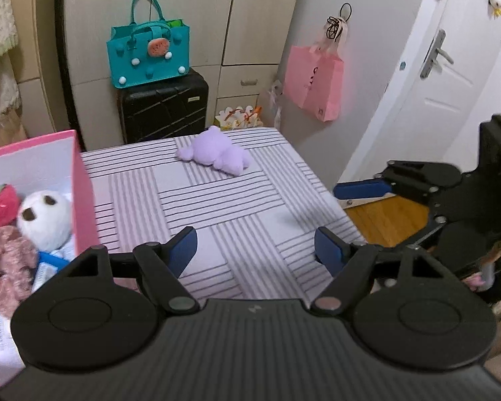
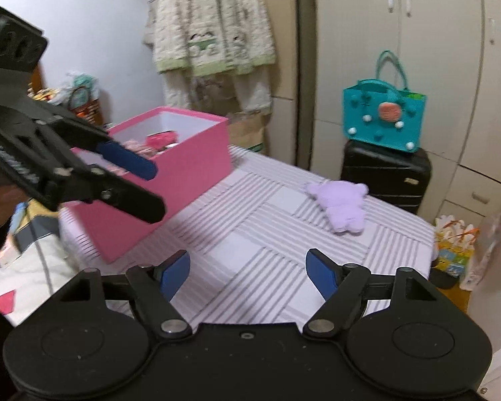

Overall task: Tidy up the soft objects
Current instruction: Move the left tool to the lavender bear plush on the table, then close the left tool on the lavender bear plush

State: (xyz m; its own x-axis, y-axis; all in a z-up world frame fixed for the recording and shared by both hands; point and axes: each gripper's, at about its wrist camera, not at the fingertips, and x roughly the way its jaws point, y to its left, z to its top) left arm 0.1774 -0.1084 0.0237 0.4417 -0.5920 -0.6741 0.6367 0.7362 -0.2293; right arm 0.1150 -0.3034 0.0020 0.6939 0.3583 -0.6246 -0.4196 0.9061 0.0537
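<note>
- Left tongs (image 1: 255, 247) spread wide apart and empty, over the striped bed (image 1: 237, 207).
- Right tongs (image 2: 247, 272) likewise spread and empty.
- Purple plush bear (image 1: 213, 155) lies alone near the bed's far edge, well apart from both tongs.
- Pink box (image 1: 83, 200) stands on the bed's left side — a white plush (image 1: 45, 219), a strawberry plush (image 1: 1, 205) and a pink fuzzy item (image 1: 6, 264) lie inside.
</note>
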